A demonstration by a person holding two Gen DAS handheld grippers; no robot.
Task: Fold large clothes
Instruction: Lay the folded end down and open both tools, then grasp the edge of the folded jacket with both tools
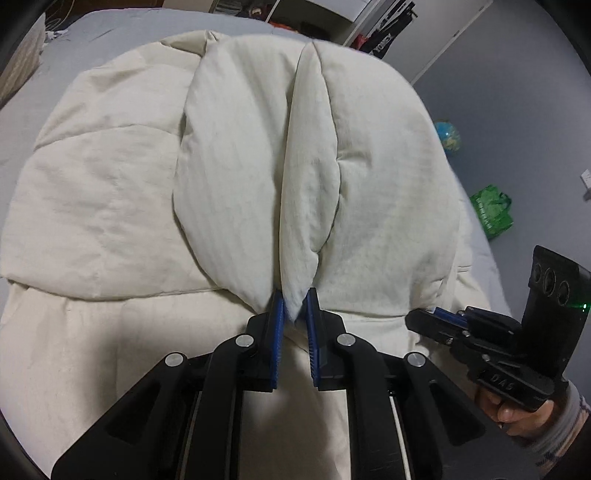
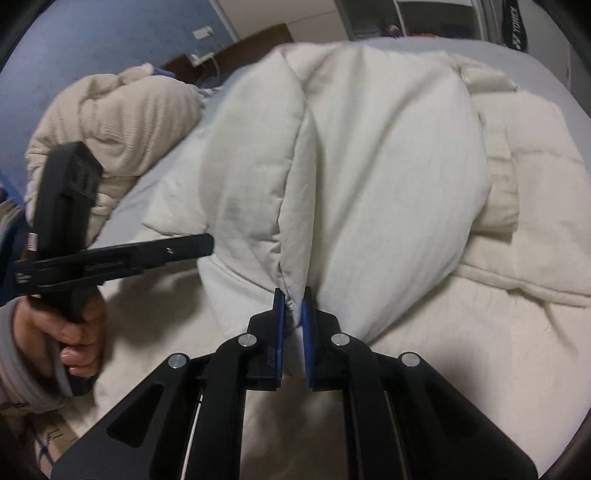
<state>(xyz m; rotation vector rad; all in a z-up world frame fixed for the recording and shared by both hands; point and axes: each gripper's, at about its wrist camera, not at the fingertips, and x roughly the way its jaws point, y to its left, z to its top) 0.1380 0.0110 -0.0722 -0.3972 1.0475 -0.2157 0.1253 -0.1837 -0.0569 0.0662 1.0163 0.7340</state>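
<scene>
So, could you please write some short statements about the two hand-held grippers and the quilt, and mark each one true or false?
1. The left hand-held gripper pinches a fold of the white quilt. True.
2. The right hand-held gripper is open and holds nothing. False: it is also shut on the quilt.
3. The quilt lies on a bed with a grey sheet. True.
4. A red bag sits on the floor. False: the bag is green.
5. A small globe stands on the floor beside the bed. True.
</scene>
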